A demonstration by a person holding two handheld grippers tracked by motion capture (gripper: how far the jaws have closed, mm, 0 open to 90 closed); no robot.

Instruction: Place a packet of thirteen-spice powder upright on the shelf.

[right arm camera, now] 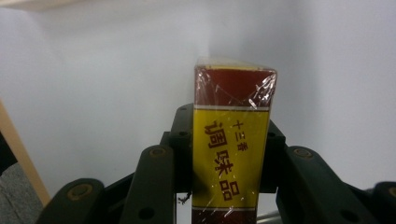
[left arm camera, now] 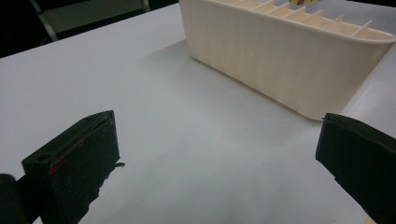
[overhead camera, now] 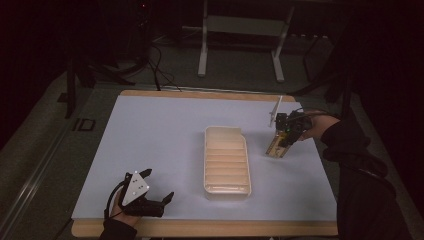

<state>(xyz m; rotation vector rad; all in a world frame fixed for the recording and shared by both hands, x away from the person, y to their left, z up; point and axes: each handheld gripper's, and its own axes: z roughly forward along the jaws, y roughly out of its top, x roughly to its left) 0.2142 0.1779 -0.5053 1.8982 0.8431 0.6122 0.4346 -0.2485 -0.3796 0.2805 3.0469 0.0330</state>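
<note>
Right gripper lifts a wrapped box above the table's right edge.

We see its jaws clenched on the yellow-and-maroon box (clear film, printed characters), held off the surface just right of the cream slotted tray at the middle; the left gripper rests near the front-left corner, jaws apart, holding nothing, facing the tray.

On the surface, the divided tray sits just right of centre, its long side running from 12 to 6 o'clock. The left gripper rests at the tray's 8 o'clock, near the front edge. The box, clamped in the right gripper, hangs at the tray's 2 o'clock.
</note>
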